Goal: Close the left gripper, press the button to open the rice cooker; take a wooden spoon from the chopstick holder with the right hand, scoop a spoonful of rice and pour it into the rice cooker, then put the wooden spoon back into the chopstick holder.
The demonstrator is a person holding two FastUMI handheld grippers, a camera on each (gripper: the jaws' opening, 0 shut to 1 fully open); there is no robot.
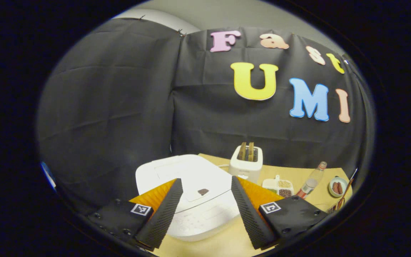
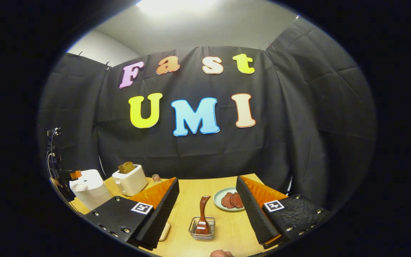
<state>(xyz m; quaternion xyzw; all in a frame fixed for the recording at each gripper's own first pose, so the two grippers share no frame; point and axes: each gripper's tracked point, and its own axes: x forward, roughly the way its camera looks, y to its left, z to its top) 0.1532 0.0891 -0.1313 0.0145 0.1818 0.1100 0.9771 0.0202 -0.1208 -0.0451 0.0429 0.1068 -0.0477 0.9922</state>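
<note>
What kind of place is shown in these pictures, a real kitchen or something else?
Probably a staged kitchen set in a recording booth, not a real kitchen: a wooden table backed by black cloth, with a rice cooker, a toaster and a wooden spoon in its holder.

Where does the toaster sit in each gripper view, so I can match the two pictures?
Left gripper view: toaster at centre, just behind the rice cooker.
Right gripper view: toaster at lower left, beside the rice cooker.
Shared landmark: the rice cooker next to it on the wooden table.
</note>
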